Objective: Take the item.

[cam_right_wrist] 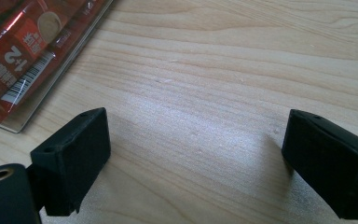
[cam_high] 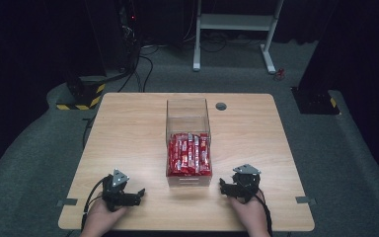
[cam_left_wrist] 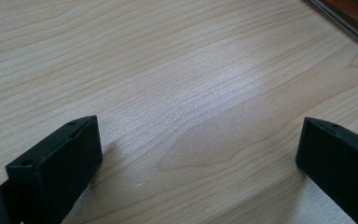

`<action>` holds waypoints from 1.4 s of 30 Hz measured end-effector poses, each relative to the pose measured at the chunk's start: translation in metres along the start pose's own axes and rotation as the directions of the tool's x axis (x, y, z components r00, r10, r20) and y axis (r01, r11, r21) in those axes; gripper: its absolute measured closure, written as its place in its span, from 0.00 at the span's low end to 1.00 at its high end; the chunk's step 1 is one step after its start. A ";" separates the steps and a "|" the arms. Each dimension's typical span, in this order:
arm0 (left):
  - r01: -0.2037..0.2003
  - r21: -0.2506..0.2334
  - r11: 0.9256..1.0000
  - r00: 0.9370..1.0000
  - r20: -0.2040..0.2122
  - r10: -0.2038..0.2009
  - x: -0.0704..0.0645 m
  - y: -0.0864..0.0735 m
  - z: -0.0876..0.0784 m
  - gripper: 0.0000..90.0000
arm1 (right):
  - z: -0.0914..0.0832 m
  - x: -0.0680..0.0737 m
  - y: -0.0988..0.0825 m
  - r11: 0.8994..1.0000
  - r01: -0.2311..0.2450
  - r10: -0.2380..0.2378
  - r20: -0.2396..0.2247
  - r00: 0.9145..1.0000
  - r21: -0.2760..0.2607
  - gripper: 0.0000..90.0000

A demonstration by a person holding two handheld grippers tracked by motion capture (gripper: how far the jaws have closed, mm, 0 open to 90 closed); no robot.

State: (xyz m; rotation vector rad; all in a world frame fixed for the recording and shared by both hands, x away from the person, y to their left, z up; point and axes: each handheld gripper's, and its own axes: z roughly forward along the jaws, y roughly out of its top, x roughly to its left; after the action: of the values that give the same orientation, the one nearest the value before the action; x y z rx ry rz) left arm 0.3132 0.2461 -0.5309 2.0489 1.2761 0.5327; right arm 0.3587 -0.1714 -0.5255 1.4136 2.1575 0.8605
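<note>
Jaws of the left gripper [cam_left_wrist: 198,154] spread wide, nothing between them but bare wood grain. Same with the right gripper [cam_right_wrist: 196,158]: jaws wide apart, empty, bare table [cam_right_wrist: 223,70] showing in the gap.

Both resting low at the near edge of the table [cam_high: 128,128], each held in a hand: left gripper [cam_high: 140,194] pointing toward the middle, right gripper [cam_high: 223,186] doing the same from the other side, a grey three-cornered plate on top of each.

Between the two, just ahead, a clear box [cam_high: 188,116] standing on the table, long side running away from the person. Near half packed with red packets [cam_high: 189,154] lying side by side; far half empty. Corner of the box and its red packets [cam_right_wrist: 23,51] close at upper left in the right gripper view; an edge of it at the top right corner in the left gripper view.

Farther out, a small dark round grommet [cam_high: 221,106] set in the tabletop near the far edge, just right of the box. Beyond the table, grey carpet and a white frame [cam_high: 237,22].
</note>
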 end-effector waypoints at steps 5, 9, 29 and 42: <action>0.003 0.000 1.000 1.000 -0.003 -0.003 0.000 0.000 0.000 0.01 | 0.000 0.000 0.000 1.000 0.007 -0.007 -0.005 1.000 0.000 0.08; 0.008 0.000 1.000 1.000 -0.006 -0.008 0.000 -0.001 -0.001 0.01 | 0.000 -0.001 0.000 1.000 0.013 -0.013 -0.008 1.000 0.001 0.08; 0.008 0.000 1.000 1.000 -0.007 -0.008 0.000 -0.001 -0.001 0.01 | -0.001 -0.002 -0.001 1.000 0.026 -0.026 -0.019 0.999 0.000 0.09; 0.008 0.000 1.000 1.000 -0.008 -0.008 0.000 -0.001 -0.001 0.01 | -0.004 -0.004 0.001 1.000 0.014 -0.014 -0.020 1.000 -0.002 0.10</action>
State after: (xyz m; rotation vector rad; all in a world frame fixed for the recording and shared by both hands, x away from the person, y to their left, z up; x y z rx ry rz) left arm 0.3120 0.2471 -0.5308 2.0429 1.2886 0.5372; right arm 0.3579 -0.1761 -0.5219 1.3925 2.1782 0.8749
